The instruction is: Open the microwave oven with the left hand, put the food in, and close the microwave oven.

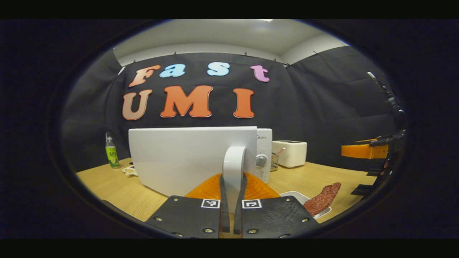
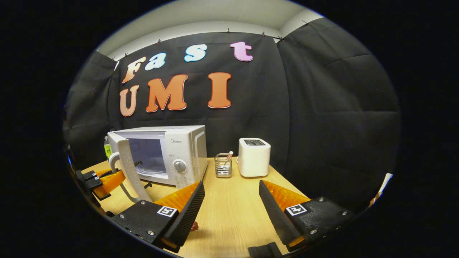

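The white handle (image 1: 233,168) of the microwave door (image 1: 186,157) is clamped between both fingers of the left gripper (image 1: 233,200), at the six o'clock position of the left gripper view. In the right gripper view the microwave (image 2: 172,154) is seen at ten o'clock with its door swung out toward the table's (image 2: 233,211) near edge and the cavity exposed. The right gripper (image 2: 231,208) is held wide apart with nothing between its fingers, over bare tabletop. The food (image 1: 322,199), a reddish strip, is seen at four o'clock in the left gripper view, lying on a white plate (image 1: 297,196) near the table's front edge. A toaster (image 2: 254,157) and a wire basket (image 2: 223,165) are placed just right of the microwave.
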Demonstrator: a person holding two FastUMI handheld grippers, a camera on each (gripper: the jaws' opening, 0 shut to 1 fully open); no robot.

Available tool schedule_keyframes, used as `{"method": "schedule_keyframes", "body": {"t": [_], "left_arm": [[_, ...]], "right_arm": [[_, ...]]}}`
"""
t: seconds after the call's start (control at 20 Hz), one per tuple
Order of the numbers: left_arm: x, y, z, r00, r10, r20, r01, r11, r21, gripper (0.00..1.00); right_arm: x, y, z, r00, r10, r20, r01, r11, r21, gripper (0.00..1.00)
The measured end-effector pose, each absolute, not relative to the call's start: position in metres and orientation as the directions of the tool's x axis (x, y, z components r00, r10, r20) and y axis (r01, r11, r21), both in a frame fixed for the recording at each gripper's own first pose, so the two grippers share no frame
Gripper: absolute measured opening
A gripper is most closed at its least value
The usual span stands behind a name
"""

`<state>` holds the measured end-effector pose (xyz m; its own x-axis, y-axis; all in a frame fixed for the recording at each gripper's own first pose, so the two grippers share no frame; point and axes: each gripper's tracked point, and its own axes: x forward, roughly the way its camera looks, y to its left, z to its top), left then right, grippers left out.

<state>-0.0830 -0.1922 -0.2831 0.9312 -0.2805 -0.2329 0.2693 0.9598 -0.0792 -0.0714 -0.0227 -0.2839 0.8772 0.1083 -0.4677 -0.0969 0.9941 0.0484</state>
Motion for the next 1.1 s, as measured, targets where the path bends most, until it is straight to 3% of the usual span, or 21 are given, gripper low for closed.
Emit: {"method": "schedule_keyframes", "body": {"t": [0.5, 0.55, 0.6, 0.65, 0.75, 0.95, 1.1], "left_arm": [[-0.16, -0.082, -0.26, 0.963, -0.195, -0.187, 0.195, 0.981, -0.019, 0.07], [-0.164, -0.071, -0.259, 0.966, -0.178, -0.185, 0.179, 0.984, -0.008, 0.07], [-0.167, -0.06, -0.258, 0.97, -0.159, -0.185, 0.164, 0.986, 0.011, 0.05], [-0.171, -0.048, -0.258, 0.973, -0.134, -0.186, 0.141, 0.99, 0.024, 0.09], [-0.179, -0.022, -0.255, 0.98, -0.079, -0.182, 0.087, 0.996, 0.036, 0.05], [-0.184, 0.027, -0.255, 0.982, 0.018, -0.188, -0.008, 0.998, 0.056, 0.06], [-0.185, 0.041, -0.256, 0.98, -0.021, -0.196, 0.026, 0.999, 0.022, 0.05]], "right_arm": [[-0.076, 0.044, -0.294, 0.84, 0.201, -0.504, -0.223, 0.975, 0.017, 0.95], [-0.075, 0.049, -0.295, 0.836, 0.208, -0.507, -0.232, 0.973, 0.016, 0.99], [-0.075, 0.054, -0.297, 0.833, 0.212, -0.512, -0.238, 0.971, 0.016, 0.95], [-0.076, 0.059, -0.299, 0.828, 0.218, -0.516, -0.245, 0.969, 0.017, 0.95], [-0.075, 0.064, -0.302, 0.823, 0.221, -0.523, -0.253, 0.968, 0.011, 0.95], [-0.071, 0.074, -0.304, 0.816, 0.225, -0.533, -0.258, 0.966, 0.013, 0.95], [-0.069, 0.078, -0.307, 0.813, 0.219, -0.54, -0.258, 0.966, 0.003, 0.95]]}}
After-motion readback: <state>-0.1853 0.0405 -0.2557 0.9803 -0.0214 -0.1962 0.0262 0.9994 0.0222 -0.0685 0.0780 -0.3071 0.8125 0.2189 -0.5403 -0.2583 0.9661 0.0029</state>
